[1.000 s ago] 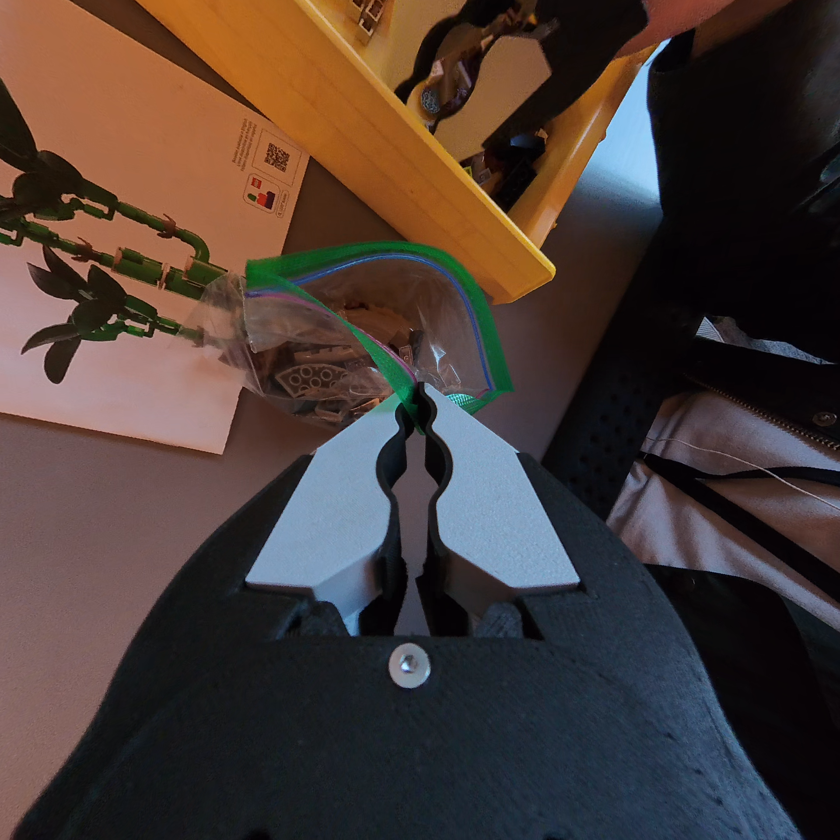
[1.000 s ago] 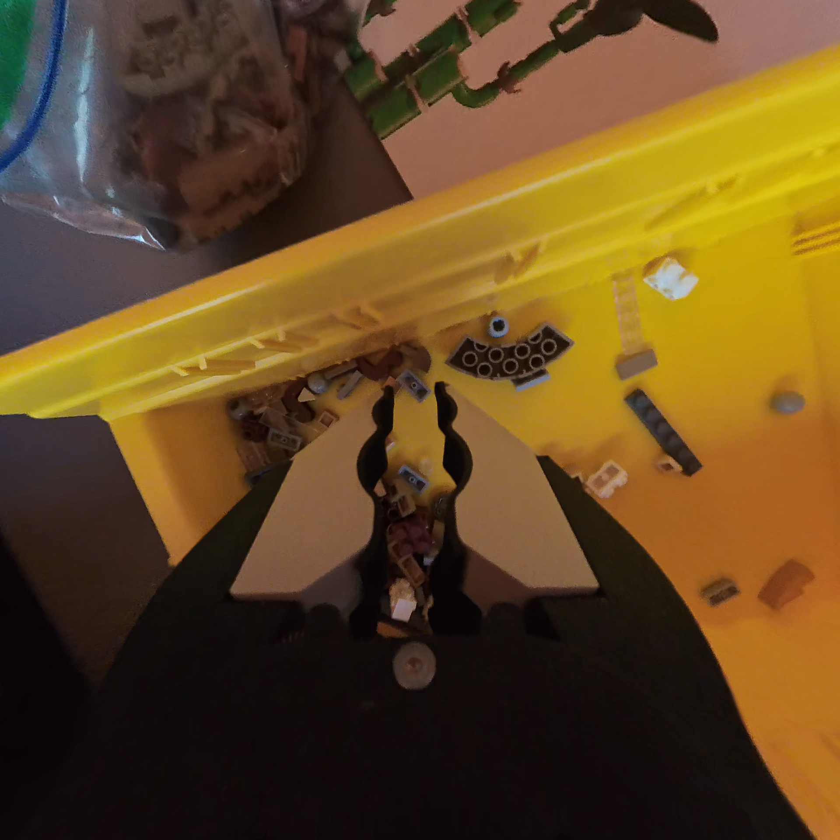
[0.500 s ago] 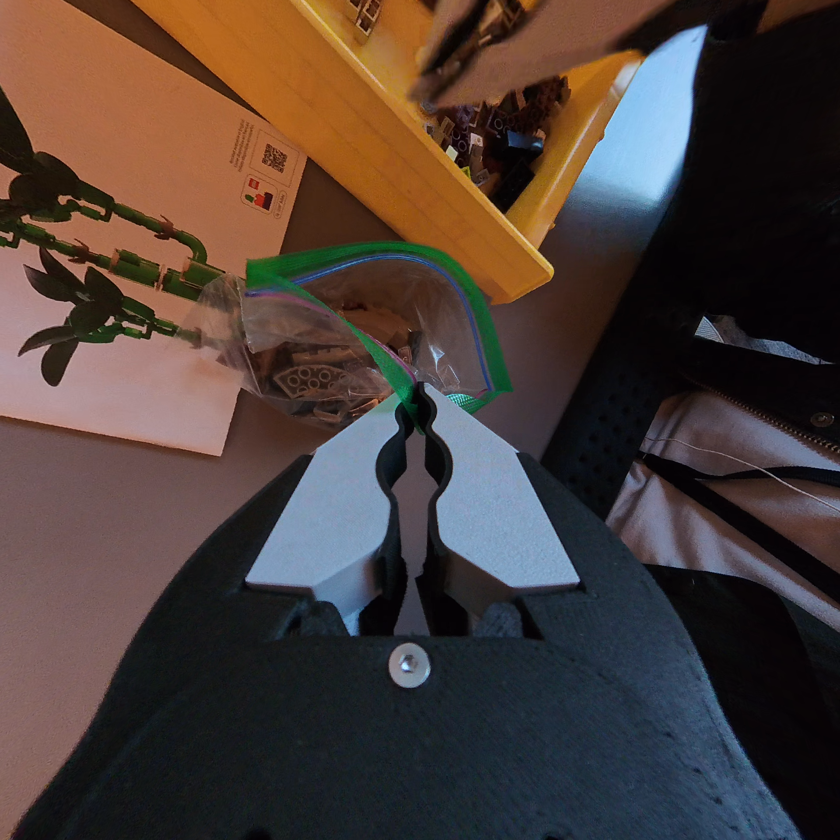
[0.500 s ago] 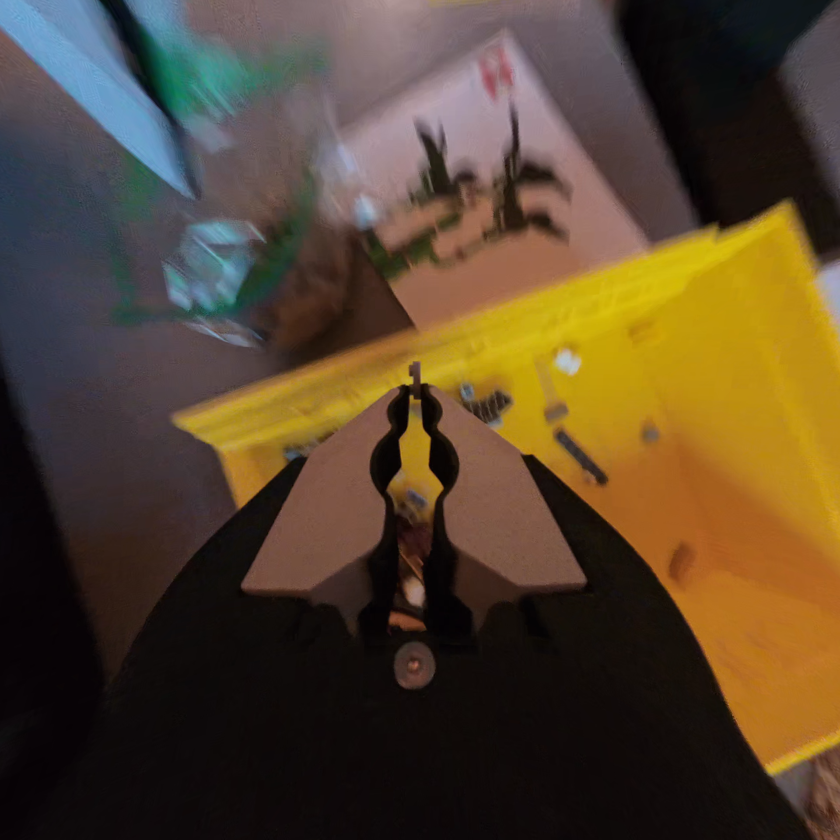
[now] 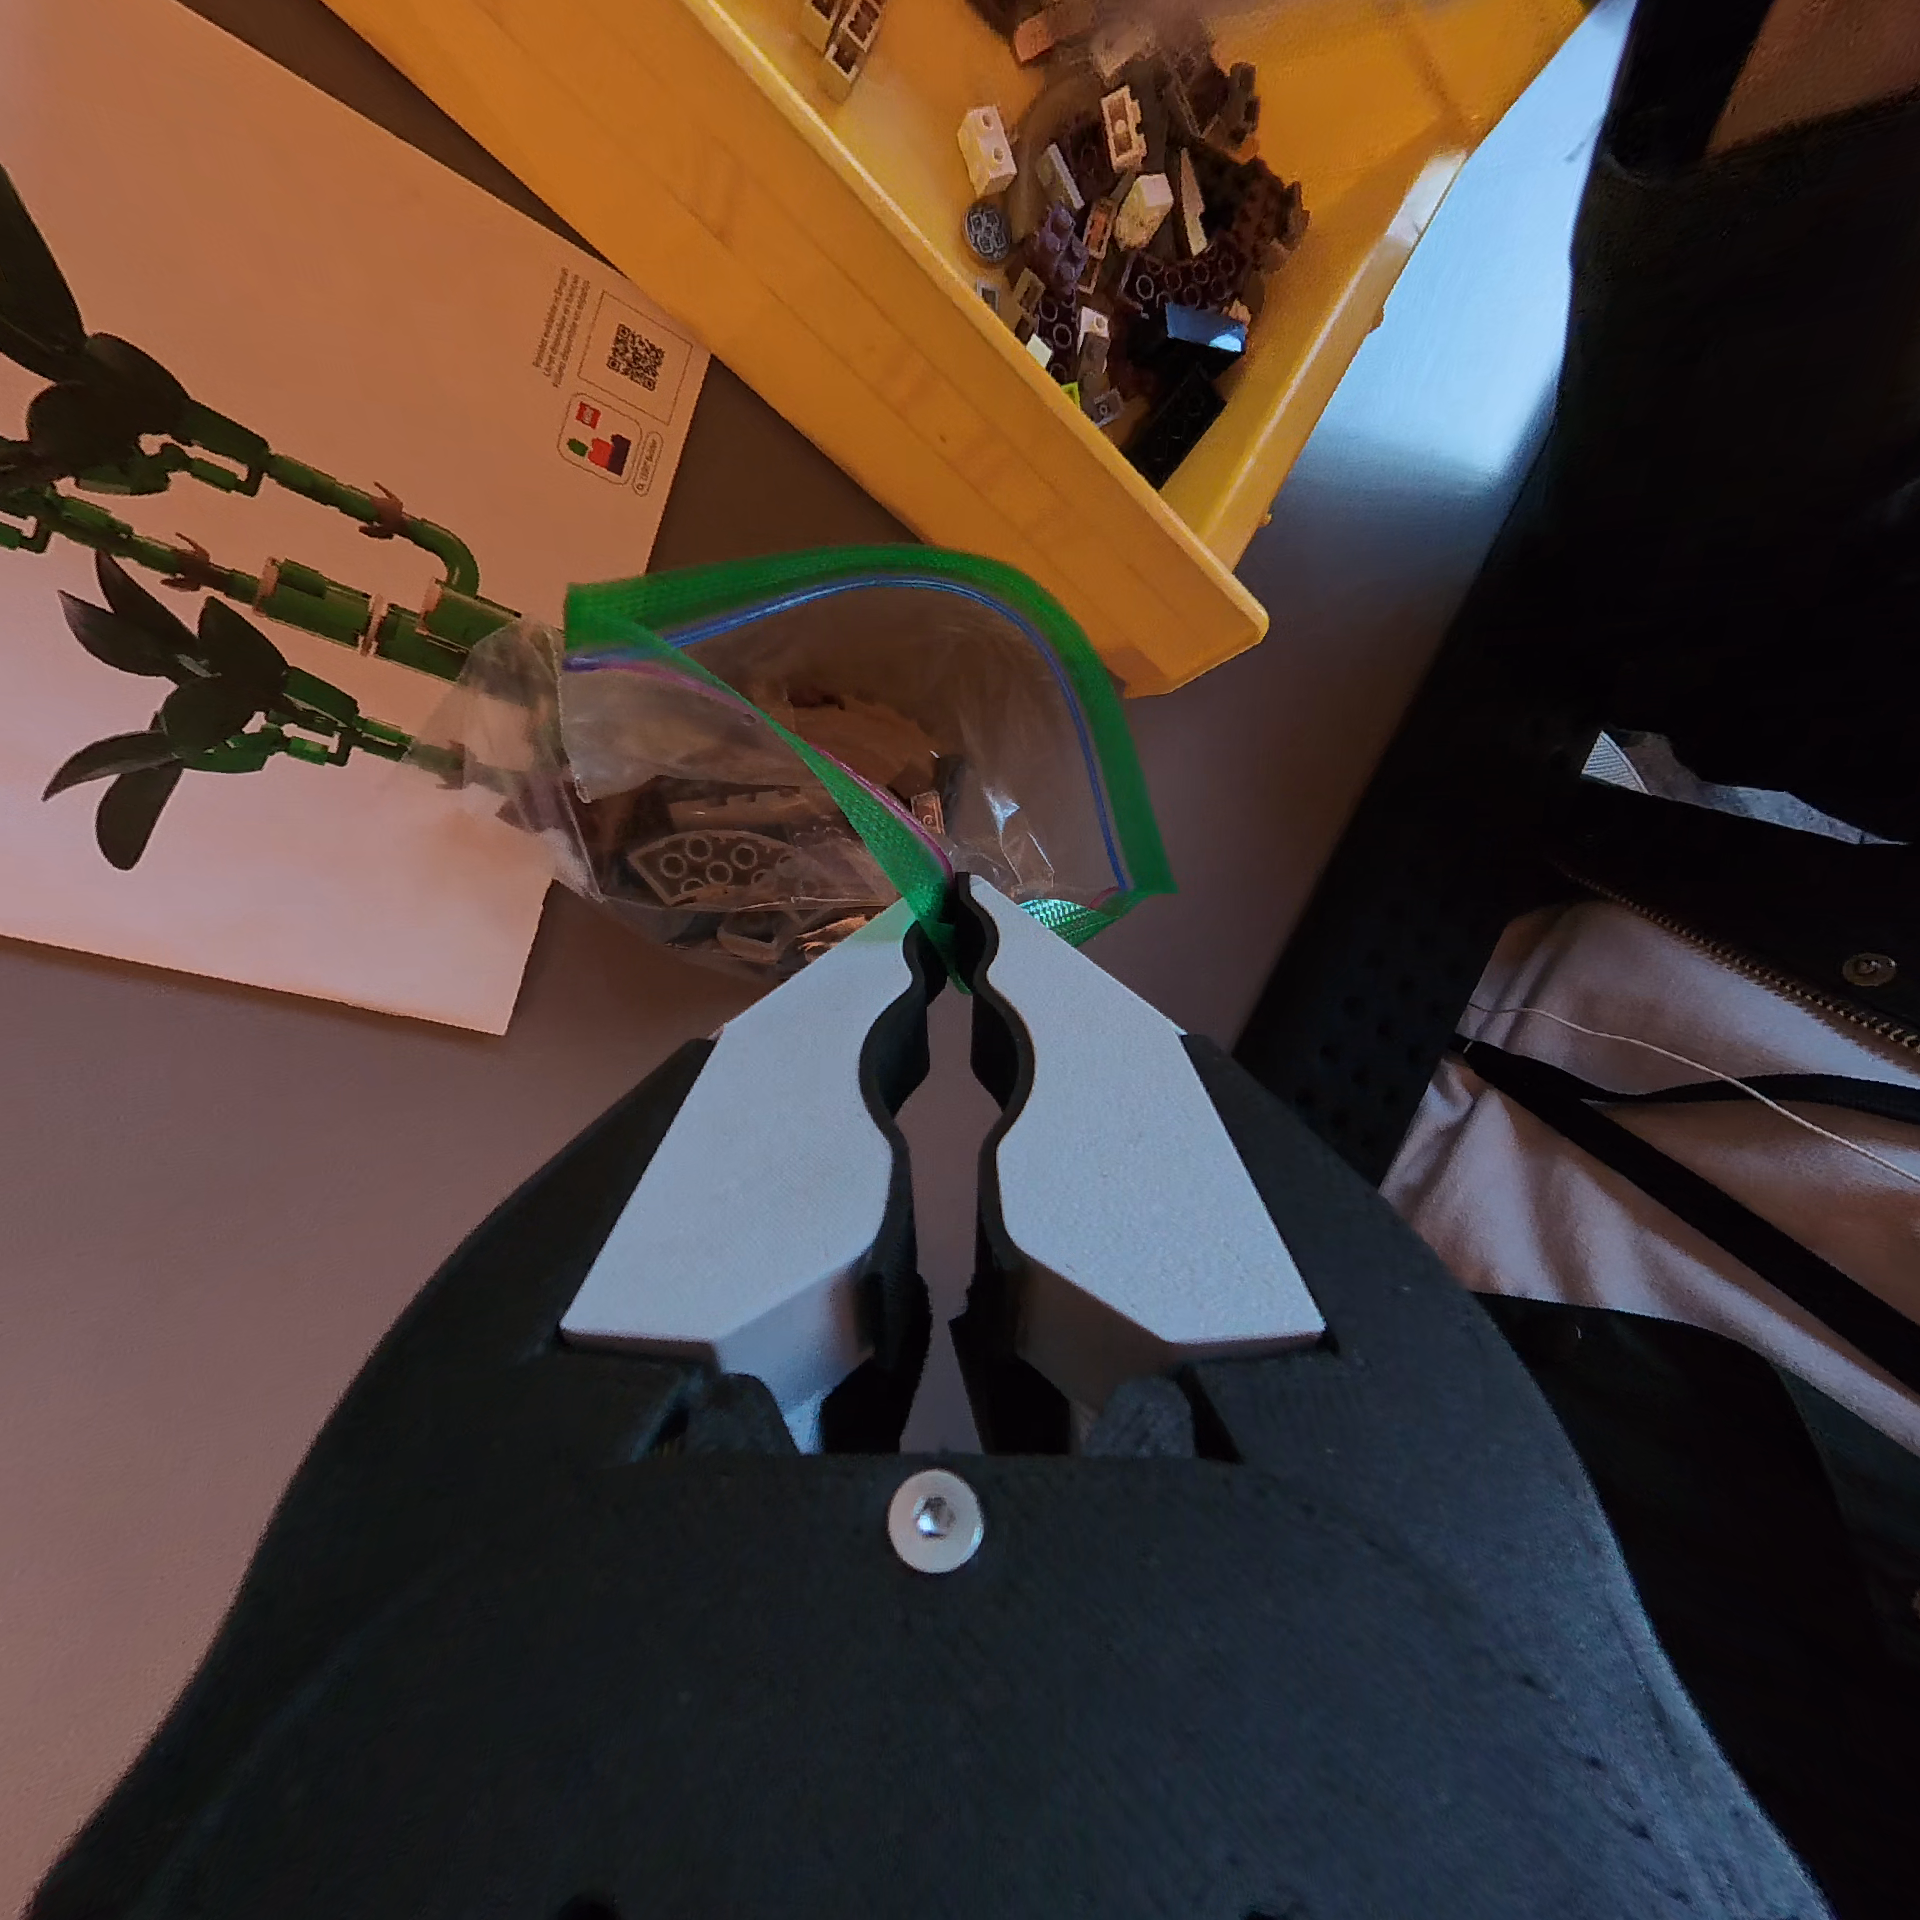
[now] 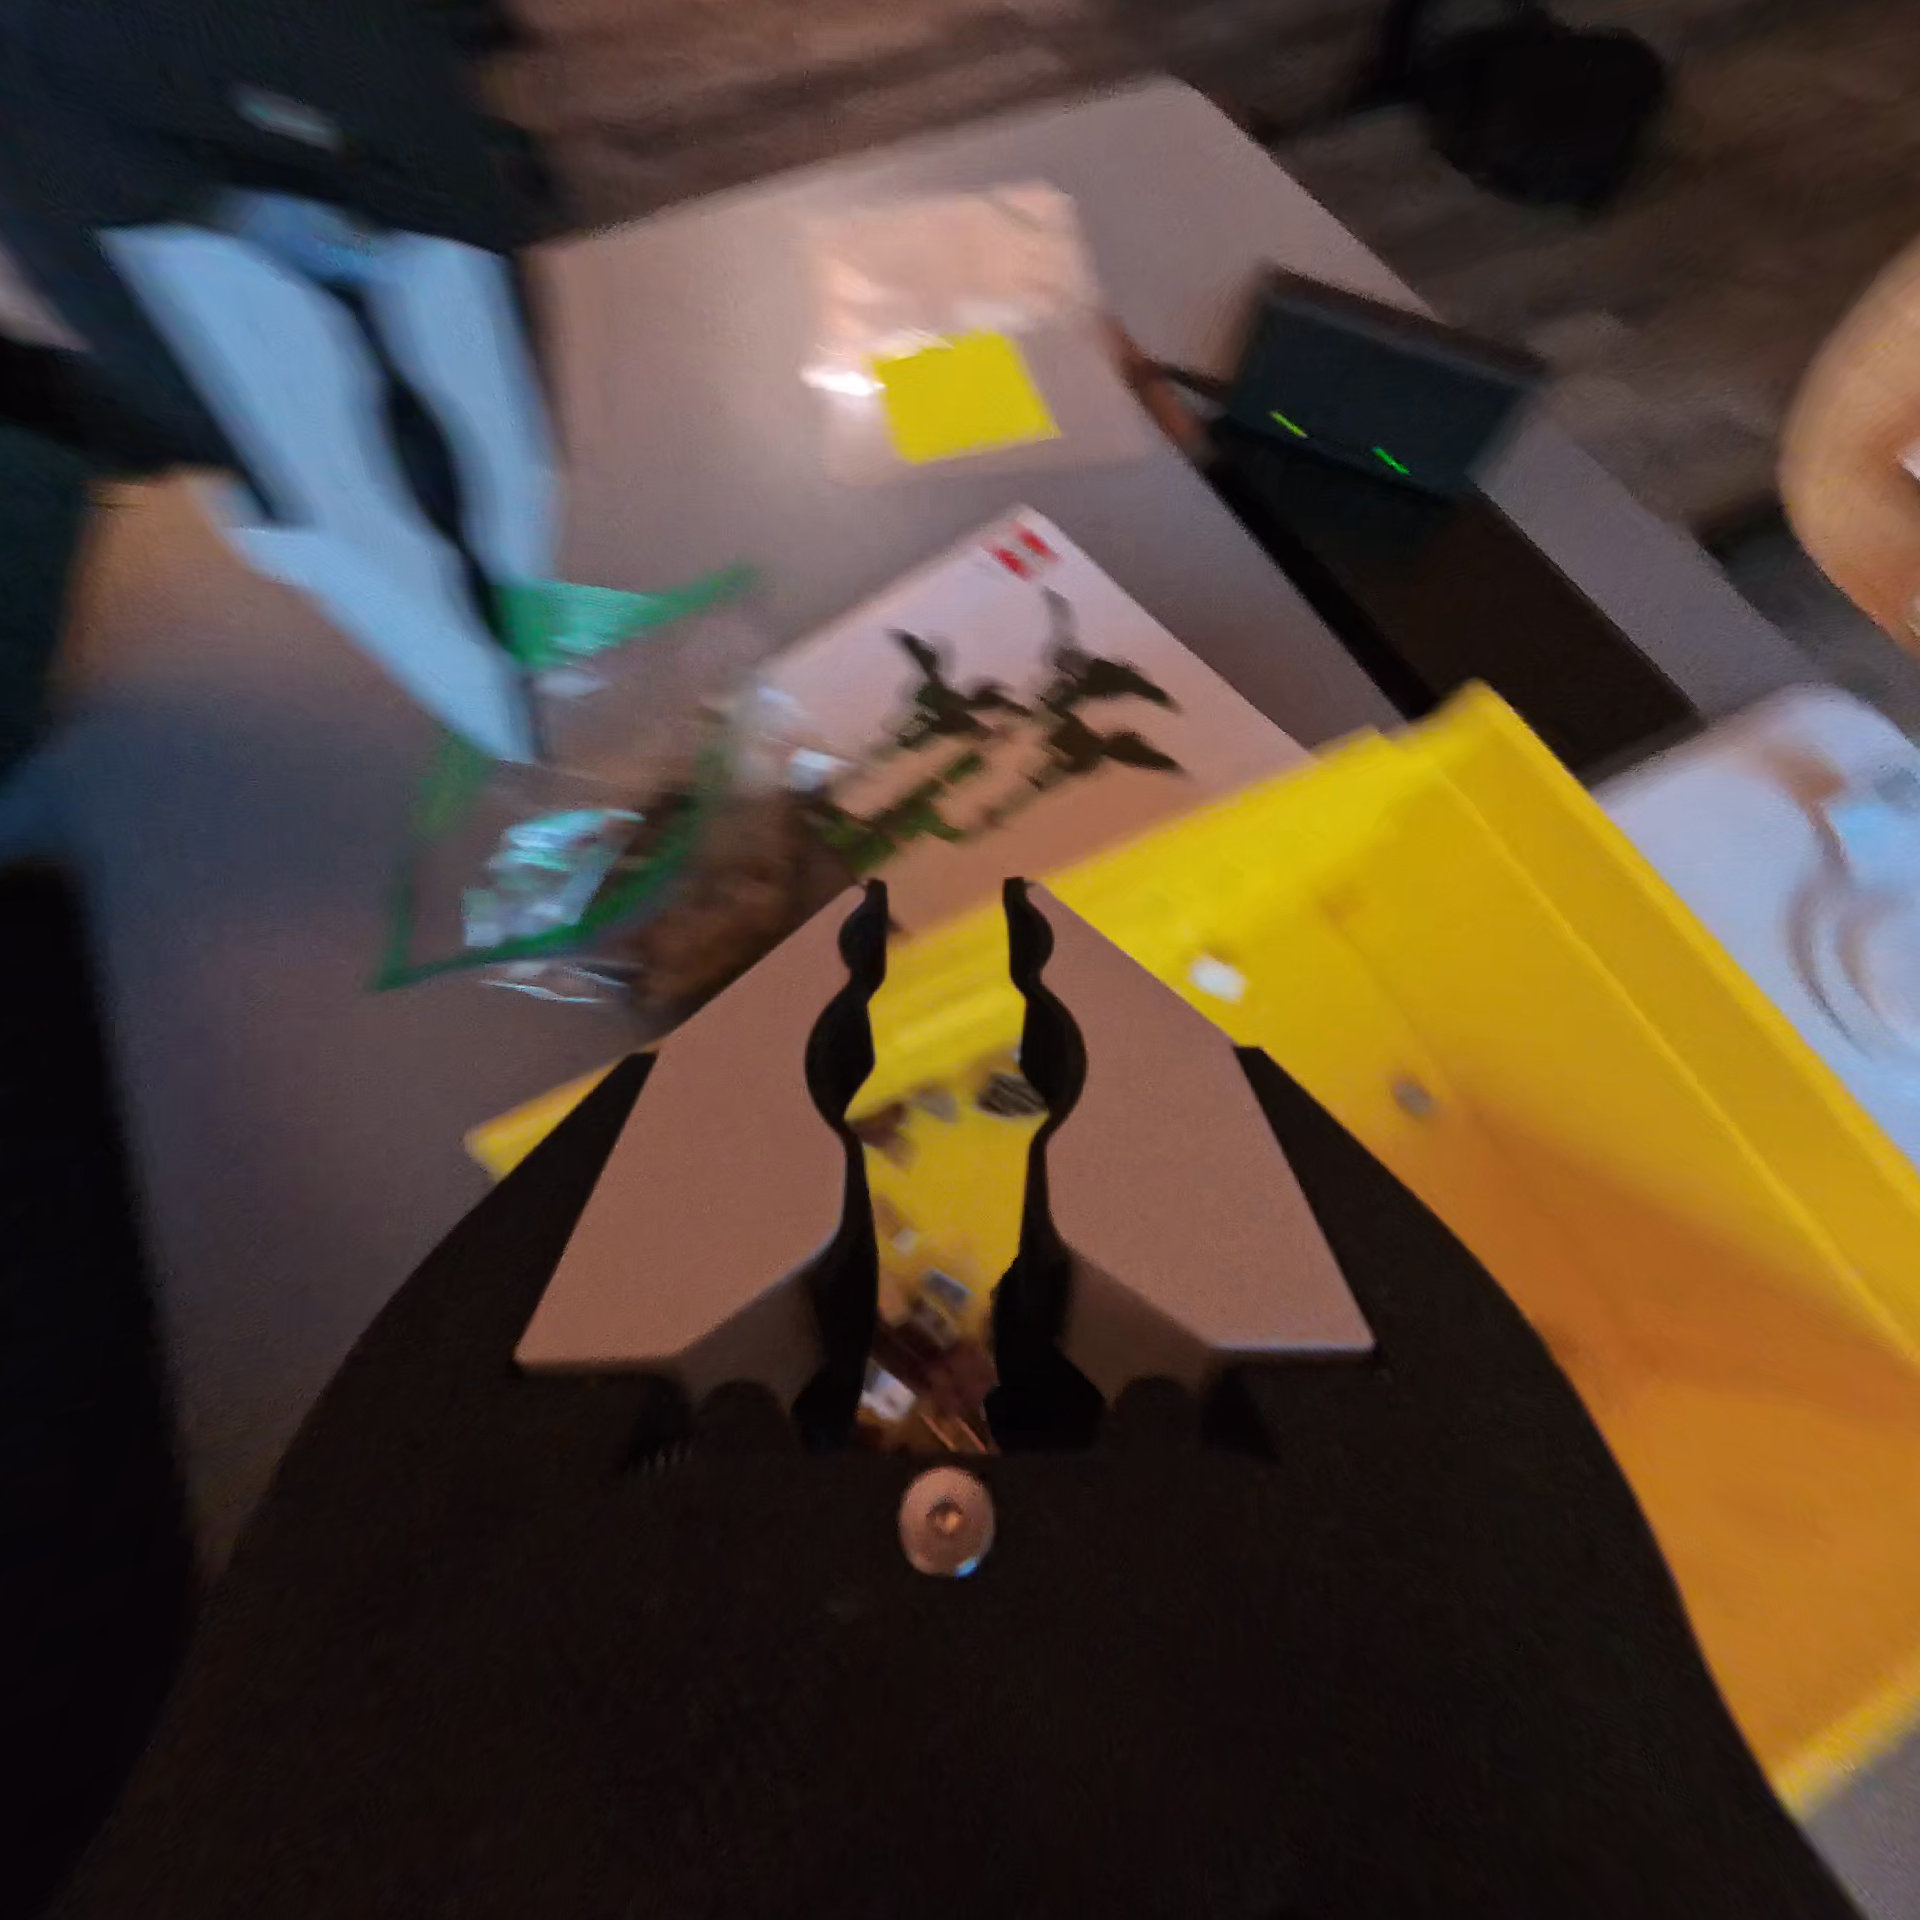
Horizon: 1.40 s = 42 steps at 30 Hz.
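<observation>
Clear zip bag [image 5: 790, 790] of small bricks: on bench [image 5: 208, 1195], mouth open, base overlapping printed booklet [image 5: 312, 436]. Left tongs [image 5: 958, 914]: clamped on bag's green rim. Yellow bin [image 5: 935, 416] just beyond bag, loose bricks [image 5: 1132, 260] inside. Right tongs [image 6: 943, 904]: apart, empty, above bin's near corner; view blurred.

On my table [image 5: 208, 1195]: a pale booklet [image 5: 312, 416] lying flat, with a green plant stem and dark leaves printed on it, one corner tucked under the zip bag [image 5: 831, 748]. Right of the table edge there's dark perforated material [image 5: 1382, 935] and a pale garment [image 5: 1662, 1039] with a brass zipper. The right wrist view is blurred. At the far end I can make out a yellow square sheet [image 6: 961, 395] and a black box [image 6: 1371, 395] with two green lights.
</observation>
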Each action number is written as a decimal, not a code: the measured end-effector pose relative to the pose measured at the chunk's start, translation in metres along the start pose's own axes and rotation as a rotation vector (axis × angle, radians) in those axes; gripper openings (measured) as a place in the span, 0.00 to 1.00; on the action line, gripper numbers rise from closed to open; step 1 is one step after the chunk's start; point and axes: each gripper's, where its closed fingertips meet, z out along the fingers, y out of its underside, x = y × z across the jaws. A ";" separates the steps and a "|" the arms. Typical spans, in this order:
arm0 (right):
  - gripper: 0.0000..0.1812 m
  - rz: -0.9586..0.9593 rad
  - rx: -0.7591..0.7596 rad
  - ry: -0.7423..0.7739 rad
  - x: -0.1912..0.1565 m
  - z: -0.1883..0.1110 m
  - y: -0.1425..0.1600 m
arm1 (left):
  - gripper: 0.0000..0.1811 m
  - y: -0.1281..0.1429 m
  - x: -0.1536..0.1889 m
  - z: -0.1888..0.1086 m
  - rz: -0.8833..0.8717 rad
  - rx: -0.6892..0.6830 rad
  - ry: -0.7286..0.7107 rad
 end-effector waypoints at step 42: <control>0.15 0.019 -0.120 0.226 0.027 0.010 0.017 | 0.00 0.001 -0.001 0.000 -0.040 -0.001 0.024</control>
